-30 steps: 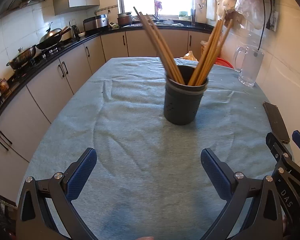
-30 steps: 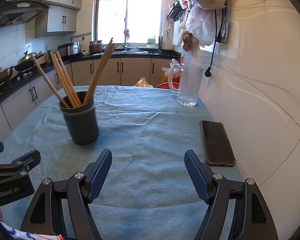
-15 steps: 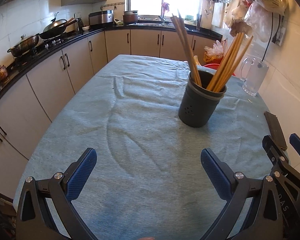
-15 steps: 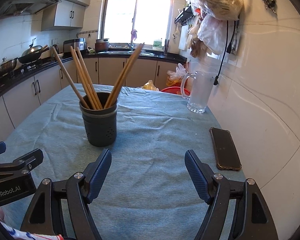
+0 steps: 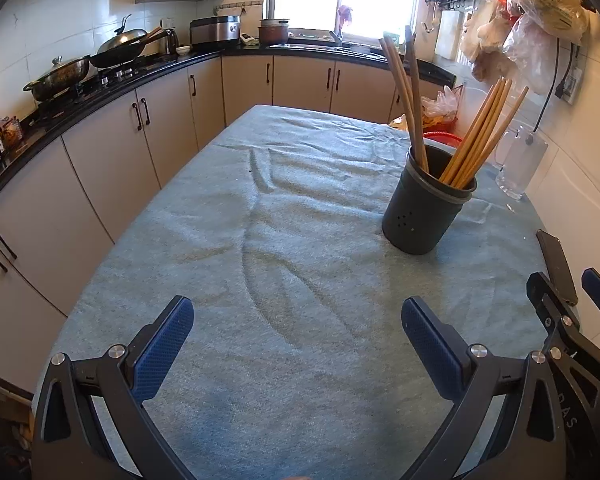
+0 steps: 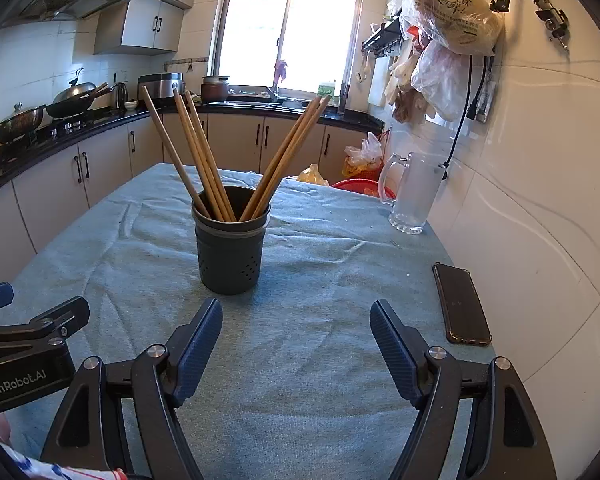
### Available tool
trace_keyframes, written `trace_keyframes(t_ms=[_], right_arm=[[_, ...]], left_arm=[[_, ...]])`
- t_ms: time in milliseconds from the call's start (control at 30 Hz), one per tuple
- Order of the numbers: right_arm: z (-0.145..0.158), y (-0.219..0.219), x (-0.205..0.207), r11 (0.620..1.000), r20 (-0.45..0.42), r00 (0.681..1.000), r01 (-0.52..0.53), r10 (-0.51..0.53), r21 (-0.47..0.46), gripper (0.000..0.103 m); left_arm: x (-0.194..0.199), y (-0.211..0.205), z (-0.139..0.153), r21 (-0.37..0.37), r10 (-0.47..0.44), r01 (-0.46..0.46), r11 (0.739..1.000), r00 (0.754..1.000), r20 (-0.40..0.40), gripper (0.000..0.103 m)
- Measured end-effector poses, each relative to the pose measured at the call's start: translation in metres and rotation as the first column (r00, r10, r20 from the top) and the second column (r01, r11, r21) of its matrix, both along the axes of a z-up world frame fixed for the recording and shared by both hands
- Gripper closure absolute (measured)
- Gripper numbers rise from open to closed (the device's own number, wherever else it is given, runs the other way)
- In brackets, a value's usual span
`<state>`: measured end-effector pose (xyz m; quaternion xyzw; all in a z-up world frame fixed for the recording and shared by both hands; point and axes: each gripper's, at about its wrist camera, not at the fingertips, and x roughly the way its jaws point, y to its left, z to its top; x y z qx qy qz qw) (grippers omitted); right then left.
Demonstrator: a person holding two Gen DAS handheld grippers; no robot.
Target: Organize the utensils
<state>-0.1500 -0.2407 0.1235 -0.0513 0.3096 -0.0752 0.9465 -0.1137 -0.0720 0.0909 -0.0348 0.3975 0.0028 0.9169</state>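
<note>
Item: utensil sort, kitchen table.

Progress, as judged: looks finished or close to it. Every chopstick in sight stands in the holder (image 6: pixel 230 256); none lies loose on the cloth (image 6: pixel 300 360). No other utensil shows on the table, so nothing plainly remains to be gathered, though the near edge under the grippers is hidden.

Holder: dark round cup with small drain holes near its base, upright on the cloth, toward the middle of the table. In the left view it sits off to the right, ahead of the gripper.

Contents: wooden chopsticks (image 6: pixel 204 160), tips down, fanned in two bunches. One bunch leans left, the other bunch (image 6: pixel 288 152) leans right, as the right view shows them. Exact count hard to tell where sticks overlap.

Jug (image 6: pixel 412 196): clear glass, handled, upright by the wall, well apart from the holder. Looks empty.

Phone (image 6: pixel 462 304): dark, flat on the cloth near the wall edge.

Left gripper (image 5: pixel 296 340): jaws wide, nothing between them, above bare cloth short of the holder.

Right gripper (image 6: pixel 296 340): jaws wide, empty, pointed toward the holder, which stands just beyond its left finger.

Background: counter with wok (image 5: pixel 120 50) and lidded pot (image 5: pixel 58 76); bags hang on the wall.
</note>
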Motion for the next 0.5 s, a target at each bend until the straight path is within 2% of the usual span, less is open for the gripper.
trace_keyframes(t_ms=[500], right_arm=[[0.006, -0.005, -0.016, 1.000, 0.026, 1.000, 0.017, -0.017, 0.020, 0.022]], left_arm=[[-0.013, -0.006, 0.006, 0.023, -0.010, 0.009, 1.000, 1.000, 0.008, 0.000]])
